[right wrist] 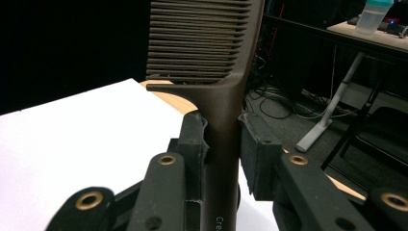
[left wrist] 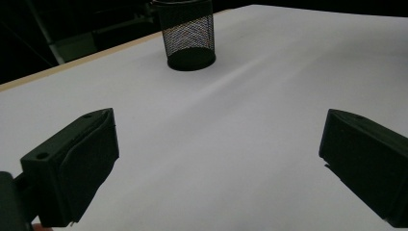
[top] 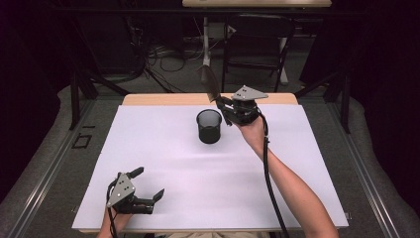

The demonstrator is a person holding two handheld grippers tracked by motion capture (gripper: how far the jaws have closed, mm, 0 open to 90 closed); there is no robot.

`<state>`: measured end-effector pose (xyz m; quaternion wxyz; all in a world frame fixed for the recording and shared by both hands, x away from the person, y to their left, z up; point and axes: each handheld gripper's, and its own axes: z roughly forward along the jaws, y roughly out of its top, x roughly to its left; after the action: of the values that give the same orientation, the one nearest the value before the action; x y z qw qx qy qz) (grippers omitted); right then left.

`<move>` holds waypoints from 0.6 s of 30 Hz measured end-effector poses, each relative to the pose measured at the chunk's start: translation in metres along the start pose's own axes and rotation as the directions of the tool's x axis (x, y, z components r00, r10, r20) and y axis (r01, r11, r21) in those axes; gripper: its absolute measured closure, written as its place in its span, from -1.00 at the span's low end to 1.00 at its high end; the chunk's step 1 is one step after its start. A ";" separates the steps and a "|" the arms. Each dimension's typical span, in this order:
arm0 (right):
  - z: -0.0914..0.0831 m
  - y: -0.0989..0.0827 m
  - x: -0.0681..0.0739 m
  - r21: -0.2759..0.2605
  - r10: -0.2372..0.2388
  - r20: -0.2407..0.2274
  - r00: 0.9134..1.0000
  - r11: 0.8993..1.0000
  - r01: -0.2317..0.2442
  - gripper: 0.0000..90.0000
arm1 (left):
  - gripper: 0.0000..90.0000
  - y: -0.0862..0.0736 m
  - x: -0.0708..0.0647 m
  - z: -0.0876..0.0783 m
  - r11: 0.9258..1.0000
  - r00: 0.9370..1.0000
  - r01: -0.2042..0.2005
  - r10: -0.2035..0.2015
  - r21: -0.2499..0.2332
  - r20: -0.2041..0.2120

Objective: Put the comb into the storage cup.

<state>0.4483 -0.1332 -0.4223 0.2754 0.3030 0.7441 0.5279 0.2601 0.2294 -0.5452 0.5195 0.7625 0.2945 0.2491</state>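
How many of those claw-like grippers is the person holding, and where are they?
2. The left gripper is open, low over the near left of the white table. The right gripper is raised beside the mesh cup, shut on a comb.

The white surface [top: 163, 163] is brightly and evenly lit from above, while the room around it falls into near darkness. Shadows on the sheet are faint and soft. In the left gripper view, the mesh cup [left wrist: 188, 36] is fairly sharp but the near black jaws are blurred and underexposed. In the right gripper view, the comb [right wrist: 211, 53] is crisp, and the background is dim and soft.
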 end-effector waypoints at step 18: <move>0.006 0.010 0.002 -0.044 0.002 0.011 1.000 0.999 -0.002 0.61 | -0.99 0.000 0.000 -0.001 1.000 1.000 -0.001 0.001 -0.003 0.000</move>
<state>0.4525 -0.1252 -0.4150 0.2854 0.3006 0.7305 0.5428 0.2600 0.2301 -0.5446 0.5206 0.7617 0.2937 0.2501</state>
